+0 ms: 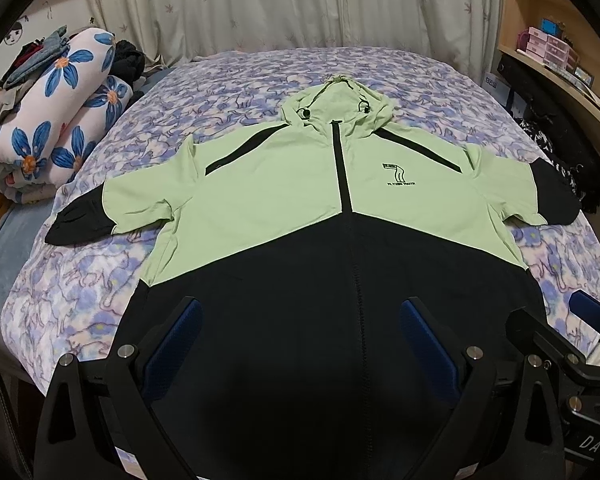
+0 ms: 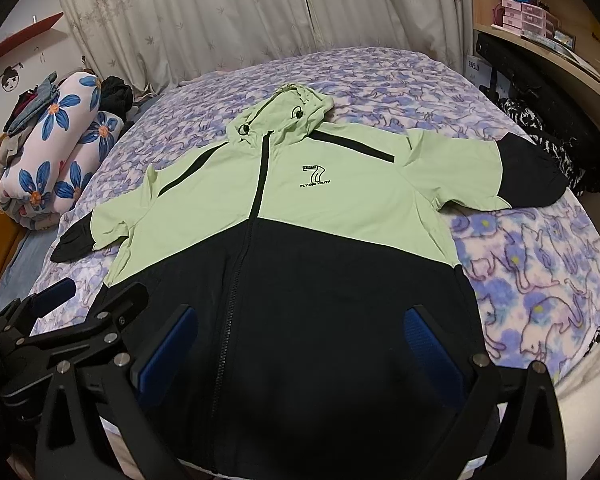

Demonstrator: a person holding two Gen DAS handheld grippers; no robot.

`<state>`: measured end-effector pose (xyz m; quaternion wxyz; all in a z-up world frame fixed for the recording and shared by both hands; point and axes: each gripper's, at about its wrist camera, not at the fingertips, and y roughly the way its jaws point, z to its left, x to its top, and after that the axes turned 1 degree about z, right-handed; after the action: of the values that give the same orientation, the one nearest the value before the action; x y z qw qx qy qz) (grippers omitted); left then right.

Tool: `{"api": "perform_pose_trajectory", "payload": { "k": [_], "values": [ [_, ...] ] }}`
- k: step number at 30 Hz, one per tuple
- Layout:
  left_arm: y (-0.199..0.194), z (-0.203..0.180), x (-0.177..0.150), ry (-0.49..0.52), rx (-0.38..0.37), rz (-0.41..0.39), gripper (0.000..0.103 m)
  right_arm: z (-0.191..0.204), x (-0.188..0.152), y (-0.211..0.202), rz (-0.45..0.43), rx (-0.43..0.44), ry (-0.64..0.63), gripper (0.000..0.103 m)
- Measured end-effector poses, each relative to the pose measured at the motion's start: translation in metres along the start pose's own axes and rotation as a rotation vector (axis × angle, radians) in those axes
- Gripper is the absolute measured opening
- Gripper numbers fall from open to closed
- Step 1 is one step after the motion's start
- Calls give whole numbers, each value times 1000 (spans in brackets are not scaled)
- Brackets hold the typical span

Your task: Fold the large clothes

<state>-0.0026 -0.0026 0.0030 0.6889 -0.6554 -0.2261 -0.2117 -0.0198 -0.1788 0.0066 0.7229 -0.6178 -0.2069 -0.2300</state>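
Jacket (image 1: 300,208) lies flat on the bed (image 1: 420,80); folding not begun.
Our left gripper (image 1: 300,336) and right gripper (image 2: 300,336) hover, jaws apart; we judge a sleeve comes next.

You've got the jacket (image 1: 284,200) laid flat, front up, on the bed's floral blanket (image 1: 236,92), hood end far from you, hem twd you. Top half's light green, bottom half black, w/ the two colours meeting in a V at the centre. Zip (image 1: 342,172) is done up, black, running straight down the middle. Hood (image 1: 336,108) lies flat, green, drawcord toggles showing either side. Black diagonal stripes cross both shoulders. Small black "7" logo (image 1: 395,174) w/ lettering sits on the chest. Both sleeves spread out sideways, green w/ black cuffs; left one (image 1: 100,208) looks bunched.
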Motion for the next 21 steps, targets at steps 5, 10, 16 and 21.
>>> {"api": "perform_pose_trajectory", "payload": {
  "k": [5, 10, 16, 21],
  "values": [
    [-1, -1, -3, -4, -5, 3, 98, 1, 0, 0, -1, 0, -1, 103],
    [-1, 1, -4, -11, -9, 5, 98, 3, -1, 0, -1, 2, 1, 103],
    [-1, 4, -5, -12, -10, 7, 98, 2, -2, 0, 0, 1, 1, 103],
    [-1, 4, -8, -12, -11, 6, 97, 1, -3, 1, -1, 1, 2, 103]
  ]
}}
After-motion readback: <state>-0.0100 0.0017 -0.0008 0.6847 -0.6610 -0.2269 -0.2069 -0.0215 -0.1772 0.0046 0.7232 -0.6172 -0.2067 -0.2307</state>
